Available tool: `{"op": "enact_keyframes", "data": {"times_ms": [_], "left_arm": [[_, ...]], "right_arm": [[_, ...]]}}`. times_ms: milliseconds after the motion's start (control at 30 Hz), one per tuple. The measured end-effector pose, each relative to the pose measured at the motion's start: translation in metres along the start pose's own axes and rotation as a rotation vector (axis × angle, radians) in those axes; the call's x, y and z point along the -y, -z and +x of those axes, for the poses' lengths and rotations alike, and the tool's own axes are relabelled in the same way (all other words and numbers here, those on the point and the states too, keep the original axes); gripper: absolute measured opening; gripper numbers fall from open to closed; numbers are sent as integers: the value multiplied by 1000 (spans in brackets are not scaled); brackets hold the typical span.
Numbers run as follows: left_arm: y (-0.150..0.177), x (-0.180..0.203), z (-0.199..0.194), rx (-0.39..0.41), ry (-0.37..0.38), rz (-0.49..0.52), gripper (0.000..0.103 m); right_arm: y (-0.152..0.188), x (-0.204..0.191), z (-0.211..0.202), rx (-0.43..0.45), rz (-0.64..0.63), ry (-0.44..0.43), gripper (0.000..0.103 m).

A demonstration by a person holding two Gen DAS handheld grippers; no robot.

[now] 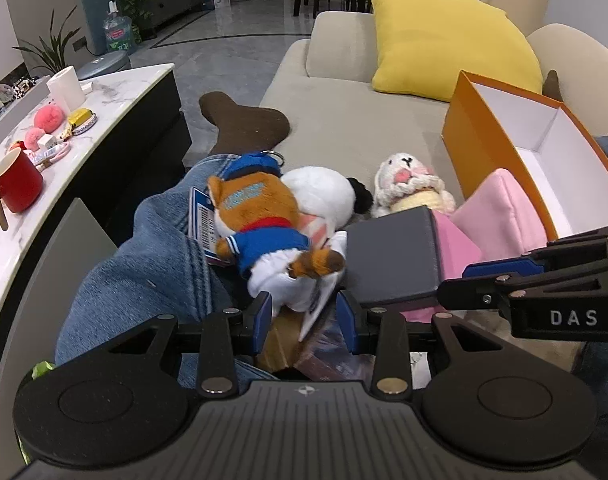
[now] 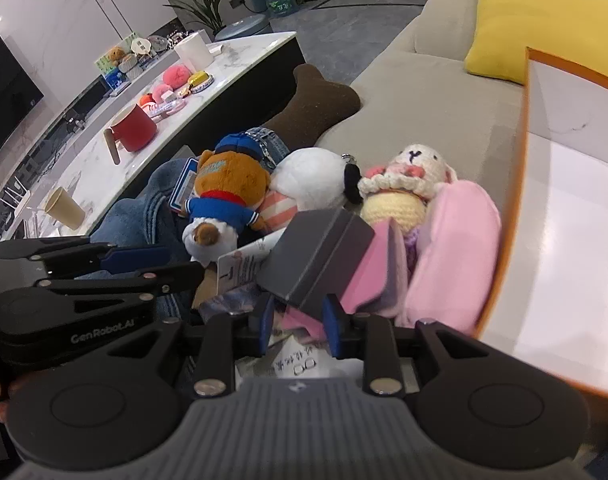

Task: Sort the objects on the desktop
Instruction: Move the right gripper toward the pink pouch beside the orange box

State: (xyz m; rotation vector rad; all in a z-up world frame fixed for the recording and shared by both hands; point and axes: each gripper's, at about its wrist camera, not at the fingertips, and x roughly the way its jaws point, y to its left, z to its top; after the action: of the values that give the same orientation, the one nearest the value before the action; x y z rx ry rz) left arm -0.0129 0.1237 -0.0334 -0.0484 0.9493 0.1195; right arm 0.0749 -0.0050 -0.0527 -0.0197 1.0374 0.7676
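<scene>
A brown plush in a blue shirt (image 1: 264, 224) lies on a lap in jeans, its white legs between the fingers of my left gripper (image 1: 304, 316), which stands open around them. Beside it lie a white plush (image 1: 323, 192), a crocheted bunny (image 1: 407, 184), a grey and pink folder (image 1: 395, 260) and a pink pouch (image 1: 503, 208). My right gripper (image 2: 298, 324) is open, with the corner of the grey folder (image 2: 315, 256) between its fingers. In the right wrist view I also see the brown plush (image 2: 224, 196), the bunny (image 2: 403, 184) and the pouch (image 2: 451, 264).
An open orange box (image 1: 475, 120) with a white inside stands on the beige sofa (image 1: 343, 120), by a yellow cushion (image 1: 443, 36). A marble table (image 1: 116, 92) at the left holds a red mug (image 1: 18, 184), pink balls and small items. Papers lie under the grippers.
</scene>
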Motion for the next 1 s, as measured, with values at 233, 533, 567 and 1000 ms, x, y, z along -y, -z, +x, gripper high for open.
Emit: {"op": "enact_keyframes", "data": {"times_ms": [233,533,567,1000], "left_arm": [[-7,6,9,3,81,22,42],[-23,34,19,23,192,76,42],[-24,36,19,28,198,78,42],[-26,40,9,30,191,72,42]], "right_arm": [[-15,2,-3,14,-1,37,30],[-33,24,-42,71,-49,260,43],[-34,28,-42,68,-48,283,43],[-37,28,-11,62,-139,347,32]]}}
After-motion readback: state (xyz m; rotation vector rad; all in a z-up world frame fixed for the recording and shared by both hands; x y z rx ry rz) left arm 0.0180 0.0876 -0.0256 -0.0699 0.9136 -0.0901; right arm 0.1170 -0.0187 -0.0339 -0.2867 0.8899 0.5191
